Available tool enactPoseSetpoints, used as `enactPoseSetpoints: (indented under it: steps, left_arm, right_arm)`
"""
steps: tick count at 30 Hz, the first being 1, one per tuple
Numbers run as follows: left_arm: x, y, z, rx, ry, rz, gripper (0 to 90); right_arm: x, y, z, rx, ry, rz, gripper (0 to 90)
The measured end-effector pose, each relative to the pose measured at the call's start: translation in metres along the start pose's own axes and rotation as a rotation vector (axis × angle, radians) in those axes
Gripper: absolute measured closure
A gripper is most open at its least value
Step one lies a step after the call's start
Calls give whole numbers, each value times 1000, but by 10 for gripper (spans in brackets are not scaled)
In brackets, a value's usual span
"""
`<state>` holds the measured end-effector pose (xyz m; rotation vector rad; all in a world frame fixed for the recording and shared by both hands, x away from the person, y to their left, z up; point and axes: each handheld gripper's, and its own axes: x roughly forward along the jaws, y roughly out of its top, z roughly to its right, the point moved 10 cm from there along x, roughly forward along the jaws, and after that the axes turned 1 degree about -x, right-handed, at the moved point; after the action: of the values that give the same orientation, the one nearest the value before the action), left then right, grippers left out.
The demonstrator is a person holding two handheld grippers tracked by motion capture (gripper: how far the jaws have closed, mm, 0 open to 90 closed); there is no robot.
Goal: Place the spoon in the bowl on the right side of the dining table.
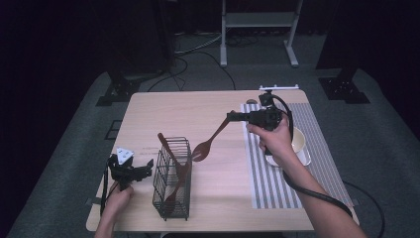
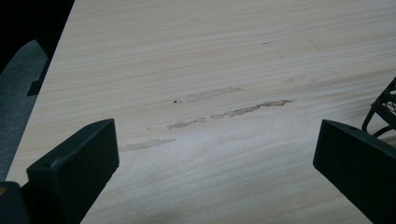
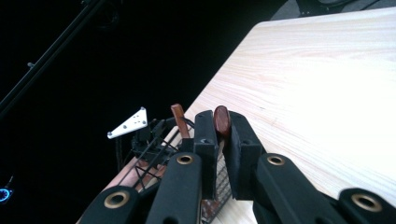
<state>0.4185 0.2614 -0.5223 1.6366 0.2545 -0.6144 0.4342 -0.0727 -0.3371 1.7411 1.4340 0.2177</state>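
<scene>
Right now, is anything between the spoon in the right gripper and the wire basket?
Nothing visible blocks it. The right gripper holds the wooden spoon by its handle, bowl hanging just right of the wire basket. Another wooden utensil already leans inside, leaving room beside it.

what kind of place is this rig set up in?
Likely a lab or data-collection studio, not a home kitchen: one light wood table on grey carpet, dark curtained surroundings, a metal stand and floor cables behind. The wire basket and striped mat look staged.
</scene>
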Motion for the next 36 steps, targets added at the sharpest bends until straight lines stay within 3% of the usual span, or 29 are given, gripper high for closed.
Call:
enactPoseSetpoints:
  steps: [36]
  left_arm:
    - [0,0,0,1,1,1,0]
  right_arm:
    - [-29,-28,63,109,-75,19,827]
